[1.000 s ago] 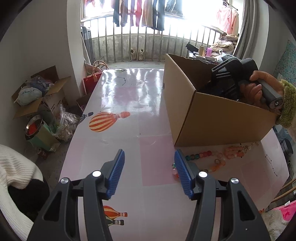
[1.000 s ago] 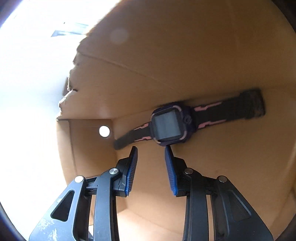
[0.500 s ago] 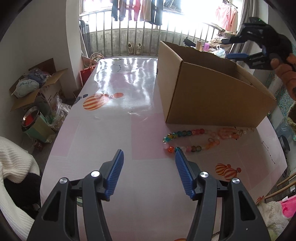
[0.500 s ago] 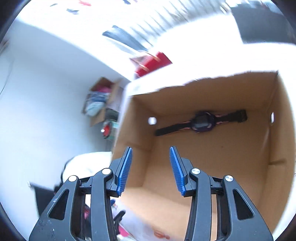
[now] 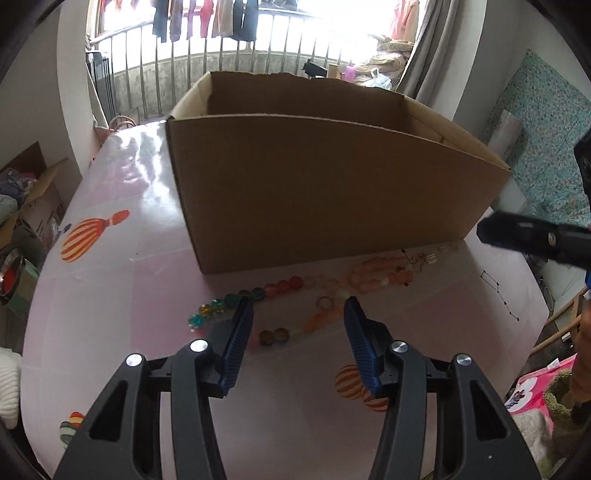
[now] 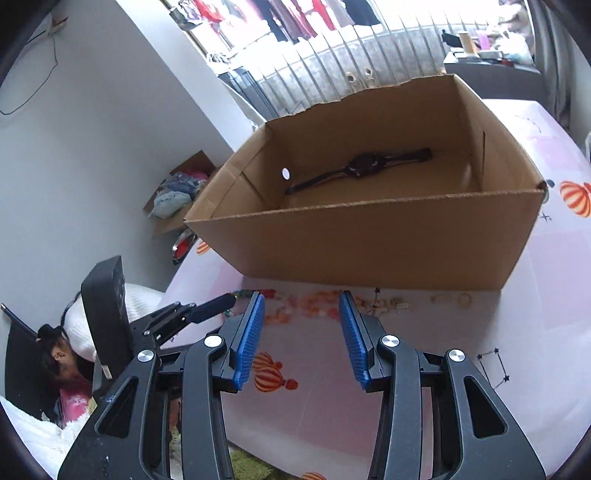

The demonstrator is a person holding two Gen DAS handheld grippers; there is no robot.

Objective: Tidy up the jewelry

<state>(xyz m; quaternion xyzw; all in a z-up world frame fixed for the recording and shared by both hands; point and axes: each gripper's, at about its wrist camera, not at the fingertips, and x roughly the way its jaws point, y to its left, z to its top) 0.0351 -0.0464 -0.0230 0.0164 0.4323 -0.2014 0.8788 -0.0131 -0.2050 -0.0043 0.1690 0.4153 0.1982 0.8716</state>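
Left wrist: left hand-held gripper angled down over beads.

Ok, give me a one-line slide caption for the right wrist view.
Open right gripper above beaded jewelry on the table, before a cardboard box holding a watch.

My table has a glossy pink cover printed with striped balloons. At twelve o'clock, a barred window railing with clothes hung along it, daylight blowing out white behind. White wall at nine o'clock; below it an open carton of clutter on the floor. Grey curtain at one o'clock (a floral panel beside it).
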